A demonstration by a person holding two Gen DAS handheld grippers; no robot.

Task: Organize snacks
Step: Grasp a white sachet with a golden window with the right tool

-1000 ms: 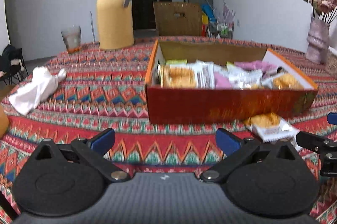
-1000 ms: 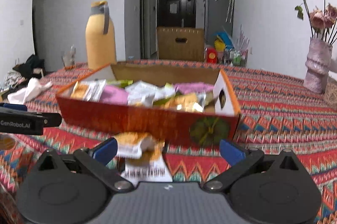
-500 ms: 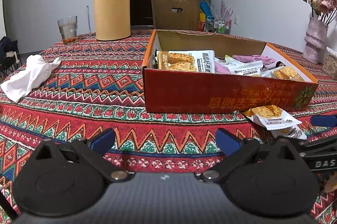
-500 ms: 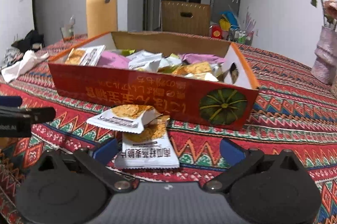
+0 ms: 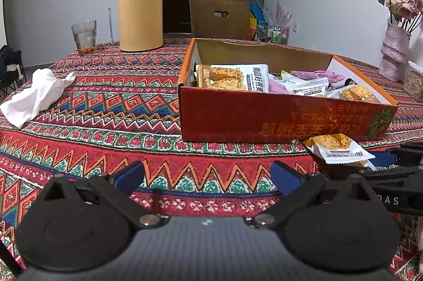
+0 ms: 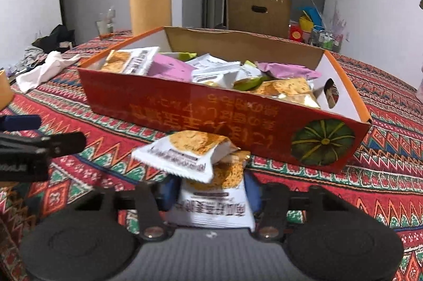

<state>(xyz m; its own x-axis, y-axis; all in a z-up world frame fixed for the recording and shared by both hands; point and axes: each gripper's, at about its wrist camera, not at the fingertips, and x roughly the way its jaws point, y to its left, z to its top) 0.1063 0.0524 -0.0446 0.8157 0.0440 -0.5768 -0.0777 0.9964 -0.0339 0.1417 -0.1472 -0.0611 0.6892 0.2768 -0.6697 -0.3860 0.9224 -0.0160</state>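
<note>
Patterned tablecloth (image 5: 105, 106); right claw (image 6: 208, 191) closing around snack packet (image 6: 211, 204); left claw (image 5: 206, 175) spread, empty.

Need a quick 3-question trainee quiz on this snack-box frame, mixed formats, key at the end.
1. True or false: every snack packet lies inside the red box.
2. What sits between the right hand-held gripper's closing fingers?
A. glass
B. white cloth
C. lower snack packet
3. Fill in: the left hand-held gripper is open over bare ____.

Key:
1. False; two packets lie on the tablecloth in front of the box, the upper packet overlapping the lower one.
2. C
3. tablecloth
</note>
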